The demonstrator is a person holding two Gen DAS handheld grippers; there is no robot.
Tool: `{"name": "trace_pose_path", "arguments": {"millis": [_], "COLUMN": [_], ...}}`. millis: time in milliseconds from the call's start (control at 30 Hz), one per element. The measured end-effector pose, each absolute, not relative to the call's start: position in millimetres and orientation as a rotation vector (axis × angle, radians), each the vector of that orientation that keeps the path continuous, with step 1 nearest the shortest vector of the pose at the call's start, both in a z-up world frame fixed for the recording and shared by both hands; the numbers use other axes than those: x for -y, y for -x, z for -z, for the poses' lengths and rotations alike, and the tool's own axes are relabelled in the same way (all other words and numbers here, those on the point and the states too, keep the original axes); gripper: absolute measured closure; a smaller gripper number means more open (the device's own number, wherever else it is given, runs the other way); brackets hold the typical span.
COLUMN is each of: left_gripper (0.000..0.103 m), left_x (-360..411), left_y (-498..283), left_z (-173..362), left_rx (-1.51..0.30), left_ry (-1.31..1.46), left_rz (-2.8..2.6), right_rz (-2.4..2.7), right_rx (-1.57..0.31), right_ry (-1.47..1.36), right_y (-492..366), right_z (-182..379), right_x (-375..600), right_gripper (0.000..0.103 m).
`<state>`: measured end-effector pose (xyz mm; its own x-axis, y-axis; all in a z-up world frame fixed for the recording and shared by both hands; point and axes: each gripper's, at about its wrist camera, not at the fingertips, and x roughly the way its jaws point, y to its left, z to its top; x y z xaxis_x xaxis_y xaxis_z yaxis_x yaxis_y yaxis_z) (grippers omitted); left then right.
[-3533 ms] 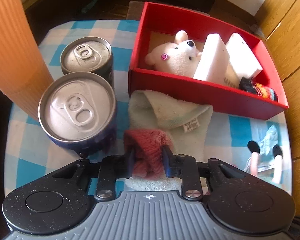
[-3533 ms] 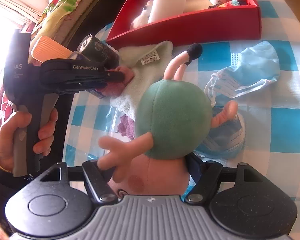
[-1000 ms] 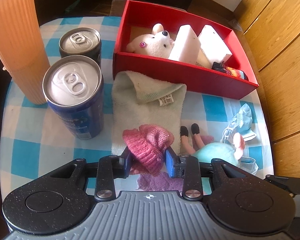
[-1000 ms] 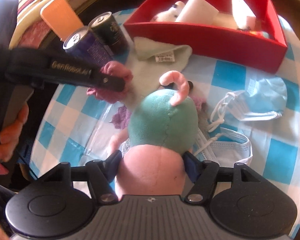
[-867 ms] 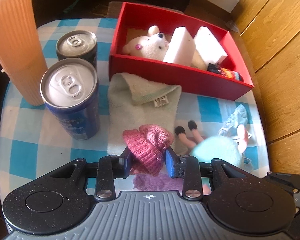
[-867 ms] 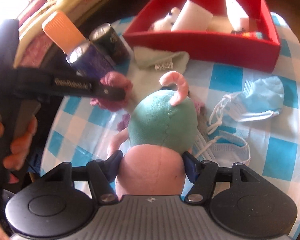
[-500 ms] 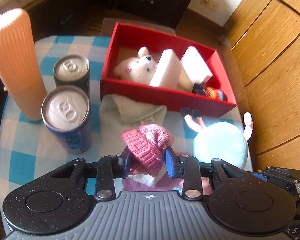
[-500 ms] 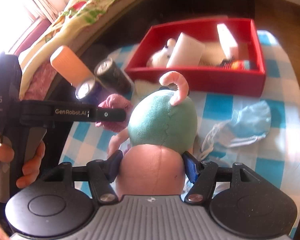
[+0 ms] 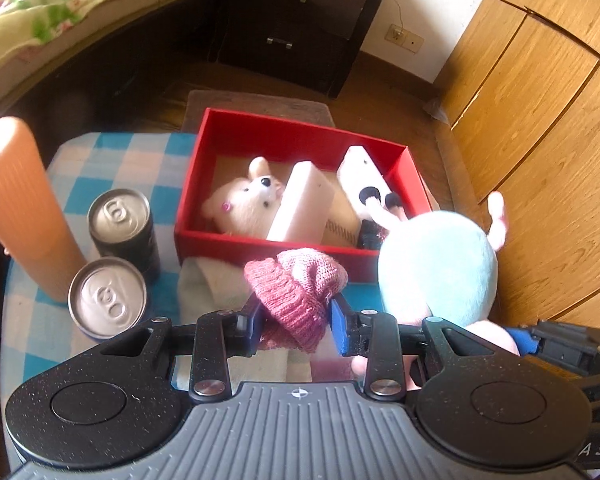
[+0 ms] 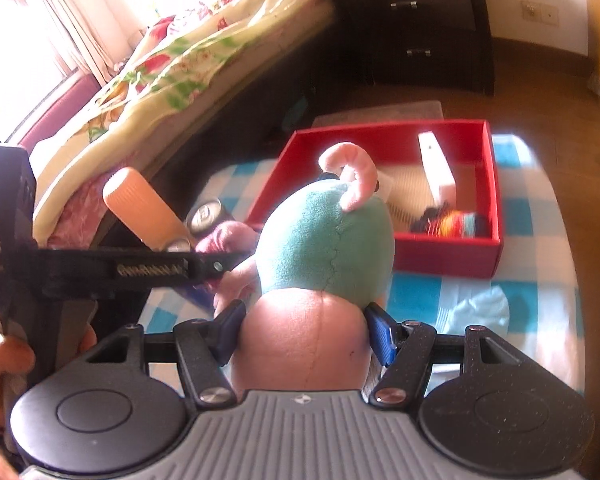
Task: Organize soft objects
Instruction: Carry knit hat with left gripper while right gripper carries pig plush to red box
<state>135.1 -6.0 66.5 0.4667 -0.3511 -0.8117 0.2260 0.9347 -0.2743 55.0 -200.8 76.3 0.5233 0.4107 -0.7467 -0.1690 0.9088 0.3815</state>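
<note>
My left gripper (image 9: 294, 320) is shut on a pink knitted hat (image 9: 298, 288) and holds it in the air before the red box (image 9: 260, 242). My right gripper (image 10: 304, 332) is shut on a pink plush toy in a green dress (image 10: 326, 246), also lifted; the toy shows to the right in the left wrist view (image 9: 436, 268). The red box (image 10: 448, 254) holds a white plush bear (image 9: 246, 210), two white sponges (image 9: 302, 210) and a striped sock (image 10: 454, 220). A pale towel (image 9: 204, 284) lies on the table before the box.
Two drink cans (image 9: 108, 300) and an orange ribbed bottle (image 9: 18, 208) stand at the table's left. A blue face mask (image 10: 476, 310) lies on the checked tablecloth (image 9: 112, 164). A bed, a dark drawer unit and a wooden wardrobe surround the table.
Both grippers have risen well above the table with the hat and the plush toy, and moved towards the red box. The toy's feet now hang over the box's right part.
</note>
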Motion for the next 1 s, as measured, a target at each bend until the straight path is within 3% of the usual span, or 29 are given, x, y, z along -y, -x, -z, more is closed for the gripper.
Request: {"name": "trace_pose_path", "arguments": {"millis": [1000], "left_gripper": [0.068], "left_x": [36], "left_y": [-229], "left_z": [-73], "left_rx": [-0.933], "left_ry": [0.114], "left_rz": [0.288], "right_rz": [-0.191], "right_rx": [-0.807], "right_ry": [-0.203], "right_y": [-155], "right_z": [-96], "right_x": [218], "right_gripper": [0.061]}}
